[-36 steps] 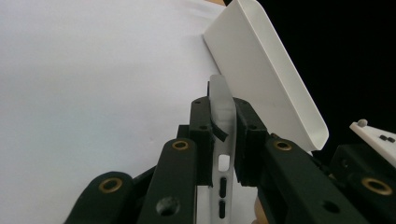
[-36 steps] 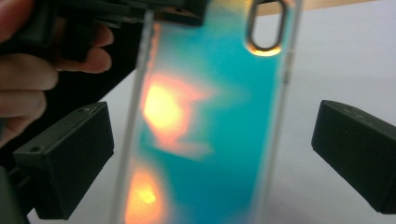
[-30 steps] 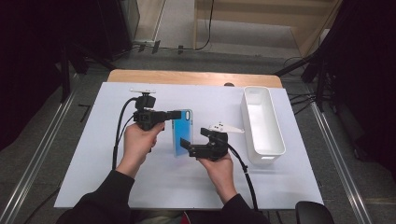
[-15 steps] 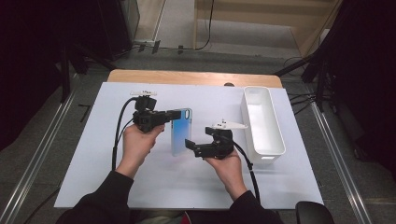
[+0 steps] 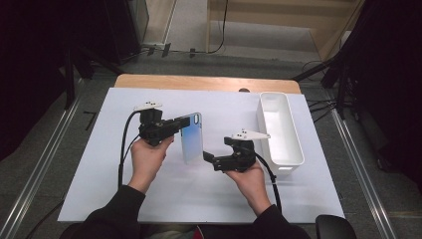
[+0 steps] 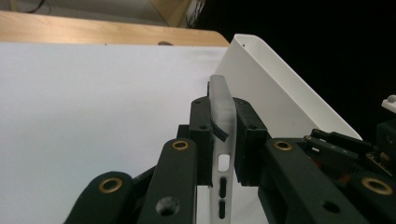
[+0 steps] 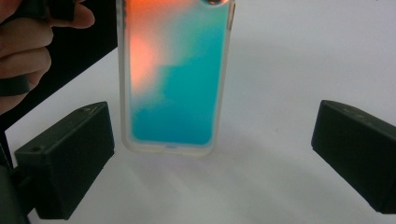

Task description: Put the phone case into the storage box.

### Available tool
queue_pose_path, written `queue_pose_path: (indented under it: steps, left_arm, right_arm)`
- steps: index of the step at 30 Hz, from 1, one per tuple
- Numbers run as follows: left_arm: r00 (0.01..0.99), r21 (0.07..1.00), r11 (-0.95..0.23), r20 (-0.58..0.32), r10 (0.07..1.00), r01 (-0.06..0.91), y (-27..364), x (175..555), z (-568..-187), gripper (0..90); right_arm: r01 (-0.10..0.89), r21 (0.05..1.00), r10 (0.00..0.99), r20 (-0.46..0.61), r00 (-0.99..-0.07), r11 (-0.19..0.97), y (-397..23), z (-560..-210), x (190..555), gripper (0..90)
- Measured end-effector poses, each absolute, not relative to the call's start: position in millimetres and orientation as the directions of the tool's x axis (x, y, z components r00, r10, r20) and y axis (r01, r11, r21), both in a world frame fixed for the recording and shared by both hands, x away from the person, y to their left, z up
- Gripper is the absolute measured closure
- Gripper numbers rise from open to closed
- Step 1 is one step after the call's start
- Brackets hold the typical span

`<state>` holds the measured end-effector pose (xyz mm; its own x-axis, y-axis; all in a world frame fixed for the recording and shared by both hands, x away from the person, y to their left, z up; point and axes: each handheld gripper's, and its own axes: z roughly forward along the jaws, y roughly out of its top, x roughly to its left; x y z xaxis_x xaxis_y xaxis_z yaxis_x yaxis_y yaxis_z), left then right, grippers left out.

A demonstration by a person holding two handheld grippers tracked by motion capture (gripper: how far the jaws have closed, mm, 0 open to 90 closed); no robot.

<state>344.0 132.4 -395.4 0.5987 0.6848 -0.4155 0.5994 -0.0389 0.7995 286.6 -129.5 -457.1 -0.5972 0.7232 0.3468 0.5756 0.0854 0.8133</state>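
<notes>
Phone case (image 5: 191, 137) hanging upright at the centre of the high view, lifted off the white sheet (image 5: 99, 164) covering the bench (image 5: 149, 81). Being clamped near its top edge by the left gripper (image 5: 185, 121), jaws pressing both faces, seen edge-on in the left gripper view (image 6: 223, 140) with button cutouts showing low in the frame. Left hand (image 5: 148, 155) wrapping the gripper body at centre left. Right gripper (image 5: 208, 157) sitting just right of the case's lower end, jaws spread wide and grasping nothing; right hand (image 5: 251, 179) holding it at lower centre. Showing in the right gripper view as a teal-and-orange back with a frosted rim (image 7: 175, 79), upper centre, hanging between the two parted jaws and clear of both. Tray (image 5: 293, 144), white and oblong, lying at right of the high view, near the right gripper.
</notes>
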Motion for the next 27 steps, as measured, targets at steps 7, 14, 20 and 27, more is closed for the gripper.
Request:
queue_pose_path:
  steps: [7,14,20,27]
  left_arm:
    - [0.584,0.801,-0.002,-0.434,0.686,0.599,133.3,339.9,-401.3,79.4]
    - [0.578,0.798,0.019,-0.453,0.679,0.603,131.2,336.5,-408.4,79.4]
    - [0.572,0.786,0.040,-0.483,0.663,0.617,130.0,334.9,-413.7,79.4]
    - [0.578,0.779,0.039,-0.496,0.648,0.626,125.5,331.4,-415.9,79.3]
  right_arm:
    - [0.572,0.814,0.729,0.330,-0.600,0.103,-129.1,-458.0,284.8,0.0]
    - [0.565,0.817,0.731,0.314,-0.605,0.116,-129.1,-456.6,282.3,0.0]
    - [0.548,0.820,0.750,0.257,-0.610,0.166,-129.3,-456.8,279.4,0.0]
    - [0.560,0.812,0.730,0.281,-0.623,0.165,-129.6,-455.6,280.3,0.0]
